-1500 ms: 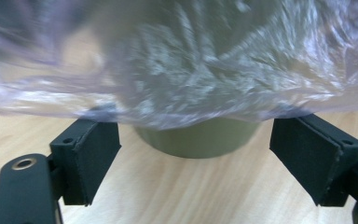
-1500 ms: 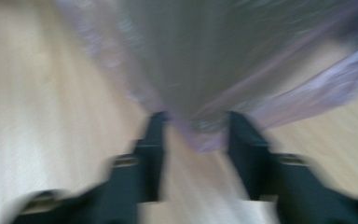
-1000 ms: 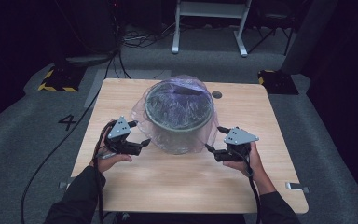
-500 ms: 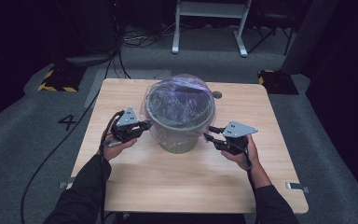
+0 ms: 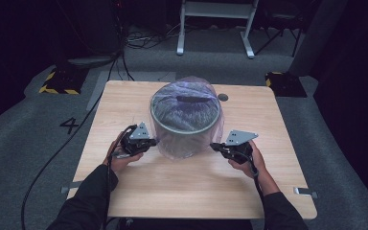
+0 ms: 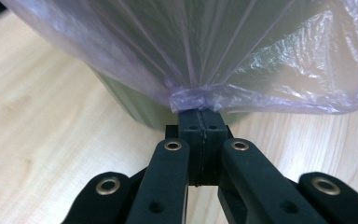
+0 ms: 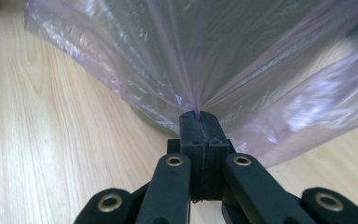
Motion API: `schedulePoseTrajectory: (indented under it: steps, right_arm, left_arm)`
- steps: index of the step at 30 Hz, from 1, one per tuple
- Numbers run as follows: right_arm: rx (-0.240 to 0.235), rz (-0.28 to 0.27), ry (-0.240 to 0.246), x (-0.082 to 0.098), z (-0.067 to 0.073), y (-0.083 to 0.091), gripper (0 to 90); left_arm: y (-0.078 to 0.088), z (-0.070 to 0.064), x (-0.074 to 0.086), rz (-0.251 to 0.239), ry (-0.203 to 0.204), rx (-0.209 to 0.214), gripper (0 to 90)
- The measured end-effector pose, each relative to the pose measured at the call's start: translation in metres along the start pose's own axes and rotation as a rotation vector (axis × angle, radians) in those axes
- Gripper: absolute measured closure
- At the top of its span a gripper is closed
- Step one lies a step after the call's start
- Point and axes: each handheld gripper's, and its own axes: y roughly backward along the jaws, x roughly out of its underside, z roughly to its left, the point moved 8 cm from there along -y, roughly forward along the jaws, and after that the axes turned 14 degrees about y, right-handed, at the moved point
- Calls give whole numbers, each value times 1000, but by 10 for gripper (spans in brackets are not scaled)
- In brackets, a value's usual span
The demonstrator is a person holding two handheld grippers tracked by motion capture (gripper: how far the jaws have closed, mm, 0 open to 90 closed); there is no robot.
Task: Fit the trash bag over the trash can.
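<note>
The bag (image 5: 186,112), thin and pale purple, is draped over the bin (image 5: 184,141), a grey-green tub standing a little behind the middle of the counter (image 5: 124,103). The plastic covers the rim and hangs down the sides, stretched taut toward both hands. The left tongs (image 6: 200,116) are clenched on a gathered pinch of the bag low on the bin's left side, the film bunched right at the tips. The right tongs (image 7: 199,117) are clenched on the bag's hem on the right side, with folds fanning out from the grip. A second ago both pairs stood released and just clear of the bin, one on each side; since then they have moved in against the plastic, and their jaws have just been closing on it. In the high view the left tongs (image 5: 149,142) and right tongs (image 5: 216,146) flank the bin's foot.
</note>
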Motion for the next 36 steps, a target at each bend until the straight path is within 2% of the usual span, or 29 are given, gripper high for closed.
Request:
schedulePoseTrajectory:
  steps: [5,8,10,12,16,17,18,20,22,23,25,26,28,30,32,35,36]
  right_arm:
    - [-32,39,-48,15,0,-8,900]
    - [-46,64,-74,22,0,-11,900]
    - [-41,83,-86,27,-1,-14,900]
    - [-37,85,-107,30,-3,-16,886]
    - [-7,87,-123,33,-6,-14,745]
    - [-5,70,-125,33,-7,-12,677]
    - [-6,58,-127,32,-7,-9,597]
    - [5,54,-131,32,-9,-4,515]
    - [4,29,-130,31,-9,6,397]
    - [14,24,-131,31,-9,10,365]
    - [36,10,-127,30,-10,21,300]
    - [45,4,-127,30,-11,25,269]
    - [67,-16,-123,28,-12,36,239]
    - [78,-41,-119,25,-14,46,223]
    - [91,-72,-117,20,-16,57,220]
    - [127,-132,-100,8,-25,75,239]
    - [146,-146,-101,3,-30,80,258]
  left_arm:
    - [-5,-1,7,36,1,12,900]
    - [-7,2,11,69,-10,-5,900]
    - [-9,5,14,80,2,-28,900]
    - [-9,9,15,73,13,-40,900]
    - [-3,15,17,34,37,-66,883]
    - [0,18,17,22,48,-77,799]
    - [3,19,17,12,57,-80,759]
    - [14,24,16,-26,89,-81,680]
    - [23,27,16,-57,116,-73,553]
    - [28,31,15,-71,136,-87,482]
    - [38,34,15,-108,179,-82,309]
    - [43,35,14,-127,193,-75,268]
    - [53,38,11,-166,223,-67,209]
    - [60,36,6,-199,248,-27,156]
    - [63,34,1,-222,243,-17,156]
    - [60,28,-4,-212,227,1,155]
    - [58,27,-6,-210,216,-9,158]
